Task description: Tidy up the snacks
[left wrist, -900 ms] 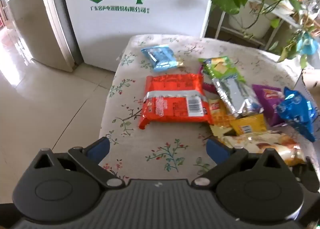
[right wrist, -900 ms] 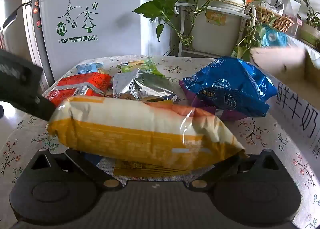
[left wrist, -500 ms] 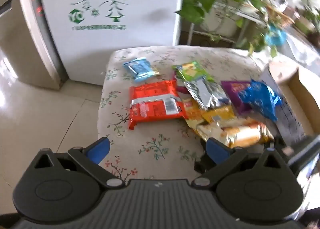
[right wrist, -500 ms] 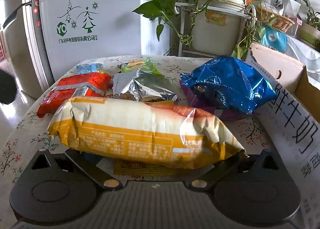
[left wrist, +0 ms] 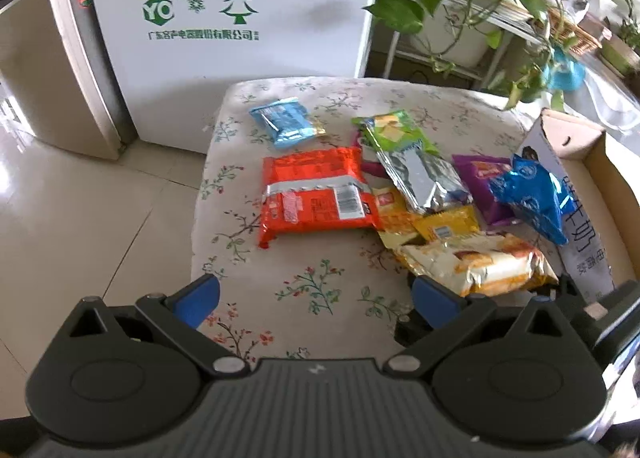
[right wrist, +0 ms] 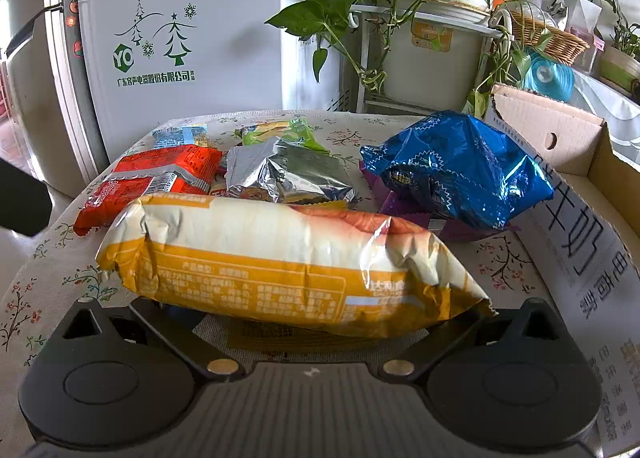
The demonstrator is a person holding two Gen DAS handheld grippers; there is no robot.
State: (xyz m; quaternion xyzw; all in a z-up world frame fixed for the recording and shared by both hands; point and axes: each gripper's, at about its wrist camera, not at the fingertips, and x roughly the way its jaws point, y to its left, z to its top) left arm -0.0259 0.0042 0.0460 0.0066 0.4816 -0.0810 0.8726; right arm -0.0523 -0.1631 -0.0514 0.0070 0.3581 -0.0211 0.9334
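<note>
Both grippers, left gripper point(left wrist: 314, 294) and right gripper point(right wrist: 316, 306), are chunky matte black plastic: round pivot discs, silver screws, ribbed middle; left has blue pads point(left wrist: 198, 298).

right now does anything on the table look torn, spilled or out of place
Nothing looks torn or spilled. The snacks are just a loose overlapping heap: the silver-backed green bag lies across other packets, and the blue bag sits on the purple one beside the cardboard box.
</note>
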